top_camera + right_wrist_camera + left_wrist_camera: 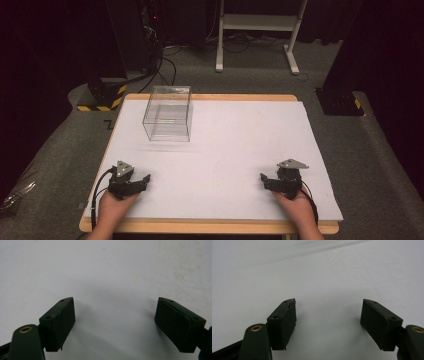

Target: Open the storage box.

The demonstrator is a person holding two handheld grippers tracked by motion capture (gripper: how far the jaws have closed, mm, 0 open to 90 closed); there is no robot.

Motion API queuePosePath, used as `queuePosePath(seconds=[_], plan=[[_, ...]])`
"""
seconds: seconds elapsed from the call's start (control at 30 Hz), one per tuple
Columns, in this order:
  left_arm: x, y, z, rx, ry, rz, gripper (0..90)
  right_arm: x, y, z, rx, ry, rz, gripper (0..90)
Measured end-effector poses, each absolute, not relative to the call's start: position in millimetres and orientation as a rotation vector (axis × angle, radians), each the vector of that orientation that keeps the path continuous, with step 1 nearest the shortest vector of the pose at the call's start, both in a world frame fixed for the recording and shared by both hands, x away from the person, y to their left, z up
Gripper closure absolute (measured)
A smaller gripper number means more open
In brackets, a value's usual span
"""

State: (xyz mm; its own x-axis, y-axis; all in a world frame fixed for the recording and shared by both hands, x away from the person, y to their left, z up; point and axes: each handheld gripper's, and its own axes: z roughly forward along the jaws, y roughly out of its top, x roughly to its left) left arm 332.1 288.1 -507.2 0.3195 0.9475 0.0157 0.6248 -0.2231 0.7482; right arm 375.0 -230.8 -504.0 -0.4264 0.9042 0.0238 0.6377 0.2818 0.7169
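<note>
We rest our left claw point(142, 181) and right claw point(267, 181) spread and empty at the table's point(240, 150) near edge, seemingly ready, well apart from the clear box point(168, 114).

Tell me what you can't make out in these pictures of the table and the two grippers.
- Clear box, high view: too clear to tell whether its top is open.
- Person's forearms: cut by the bottom edge.
- Left gripper, right gripper, own views: bodies cut off below.
</note>
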Motion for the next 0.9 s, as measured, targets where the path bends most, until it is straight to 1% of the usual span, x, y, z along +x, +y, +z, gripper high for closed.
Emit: queuePosePath(seconds=[0.1,0.77,0.9], plan=[[331.7,287.7,-506.0,1.947,1.389,0.653,31.8,375.0,-230.9,-503.9,1.393,2.169,0.936,16.6],[325.3,286.6,-481.9,1.885,1.331,0.677,32.7,375.0,-231.0,-503.9,1.393,2.170,0.937,16.6],[325.0,285.7,-479.7,1.882,1.314,0.679,34.2,374.9,-230.9,-503.9,1.395,2.169,0.937,16.6]])
